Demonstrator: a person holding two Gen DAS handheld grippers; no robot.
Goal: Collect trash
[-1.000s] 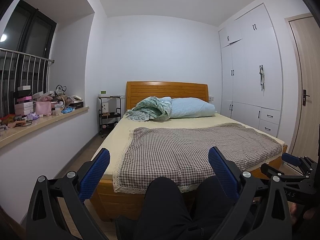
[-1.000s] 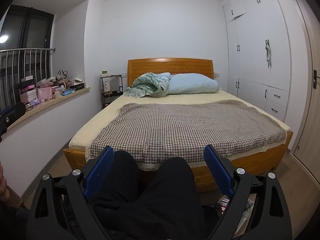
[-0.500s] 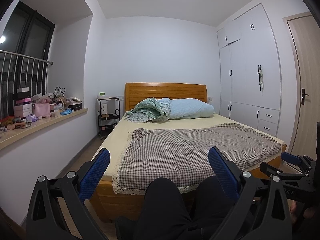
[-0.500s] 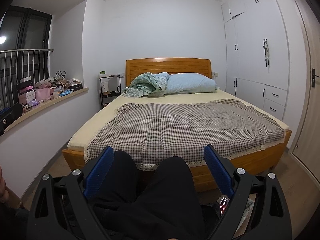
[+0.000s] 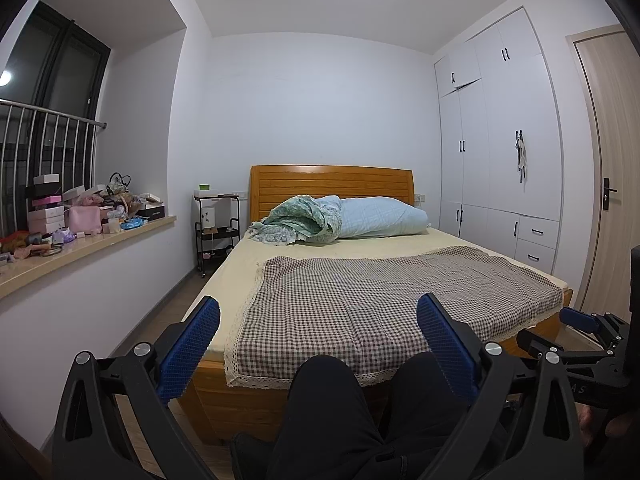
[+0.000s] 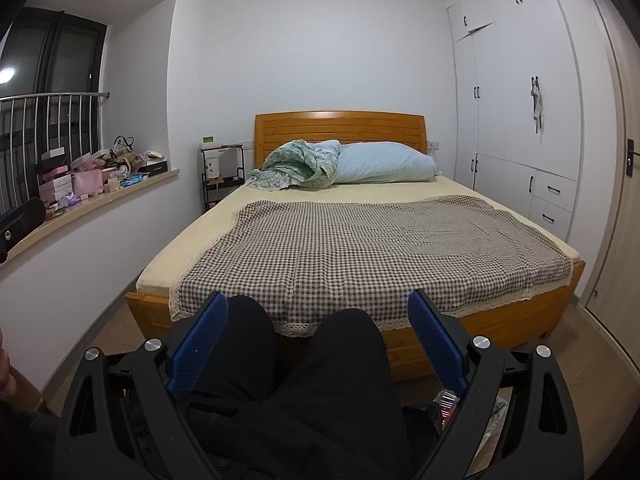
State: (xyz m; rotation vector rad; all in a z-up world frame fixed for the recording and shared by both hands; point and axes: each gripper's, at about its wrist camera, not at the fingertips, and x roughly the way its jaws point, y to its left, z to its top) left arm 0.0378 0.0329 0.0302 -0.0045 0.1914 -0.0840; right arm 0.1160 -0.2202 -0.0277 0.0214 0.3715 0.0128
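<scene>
**Both hands empty, facing the bed**

Left hand-held gripper (image 5: 318,344) and right hand-held gripper (image 6: 318,338) gape wide, holding nothing, above the person's knees (image 6: 340,344). Possible wrappers (image 6: 448,400) lie at 5 o'clock; checked bedspread (image 6: 360,248) shows no trash. Stage unclear.

Orange-brown wooden bed frame (image 6: 516,316): smooth, semi-gloss varnish. Brown-and-white checked cotton cloth with lace edging (image 6: 360,248): matt, woven. Blue gripper fingers (image 5: 191,350): finely textured rubbery pads on matt black plastic. White wardrobe doors (image 5: 504,128): smooth, satin.
</scene>
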